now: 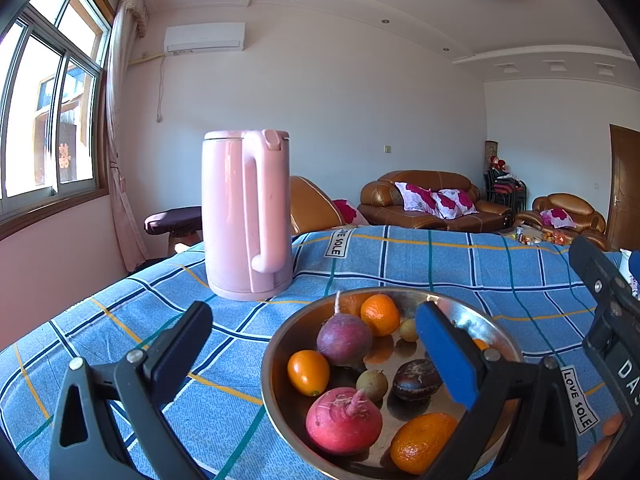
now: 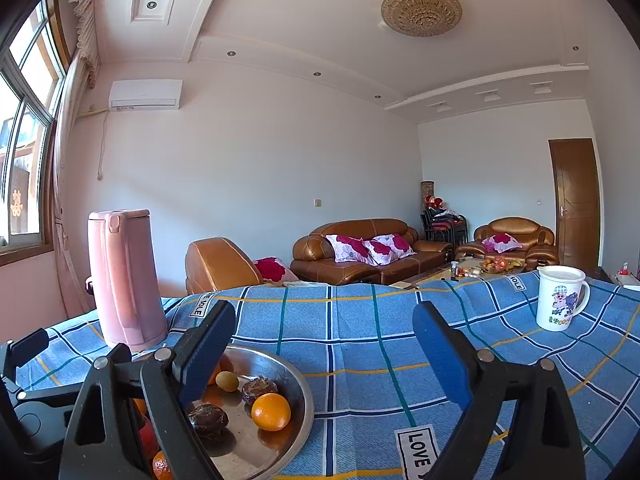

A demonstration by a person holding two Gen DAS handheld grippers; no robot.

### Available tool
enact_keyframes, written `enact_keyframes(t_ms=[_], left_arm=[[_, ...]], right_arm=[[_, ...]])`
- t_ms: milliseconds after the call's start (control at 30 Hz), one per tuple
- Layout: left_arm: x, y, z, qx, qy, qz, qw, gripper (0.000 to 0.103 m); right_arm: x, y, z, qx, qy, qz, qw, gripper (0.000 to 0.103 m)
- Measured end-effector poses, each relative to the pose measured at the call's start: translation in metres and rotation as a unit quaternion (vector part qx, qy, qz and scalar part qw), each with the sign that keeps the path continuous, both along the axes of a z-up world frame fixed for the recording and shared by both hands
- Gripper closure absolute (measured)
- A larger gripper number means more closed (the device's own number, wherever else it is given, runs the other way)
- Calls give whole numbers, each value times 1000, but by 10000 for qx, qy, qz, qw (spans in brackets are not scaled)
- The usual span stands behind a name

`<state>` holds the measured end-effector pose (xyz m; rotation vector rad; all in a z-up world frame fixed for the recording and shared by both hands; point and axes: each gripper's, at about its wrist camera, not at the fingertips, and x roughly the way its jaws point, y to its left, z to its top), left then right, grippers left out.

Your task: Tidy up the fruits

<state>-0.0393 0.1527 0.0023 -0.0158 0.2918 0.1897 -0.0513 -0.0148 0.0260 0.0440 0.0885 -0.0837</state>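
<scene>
The fruit sits heaped in a shallow metal bowl on the counter, which is covered by a blue checked cloth: mandarins, small yellow-green fruits, dark wrinkled ones, and two root vegetables among them. The red radish at the near side lies tipped, its stub pointing up and slightly right, its long axis running roughly near to far; the purple one behind it stands nearly upright, its thin tail pointing straight up. The large orange at the near right is round and offers no axis to favour. From the left tongs the bowl lies directly ahead and a little right, the blue-padded right finger hanging over its middle, the jaws wide apart and holding nothing. From the right tongs the bowl is off to the near left, the left finger above its rim, jaws likewise spread with only cloth between them. I judge the left hand the nearer one for a pick. Beyond stand a pink kettle at the far left and a white mug at the far right.
</scene>
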Motion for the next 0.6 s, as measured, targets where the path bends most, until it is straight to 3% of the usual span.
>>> enact_keyframes(t_ms=[600], left_arm=[[1, -1, -1, -13, 32, 1, 10000, 0]], right_arm=[[0, 0, 0, -10, -5, -12, 10000, 11]])
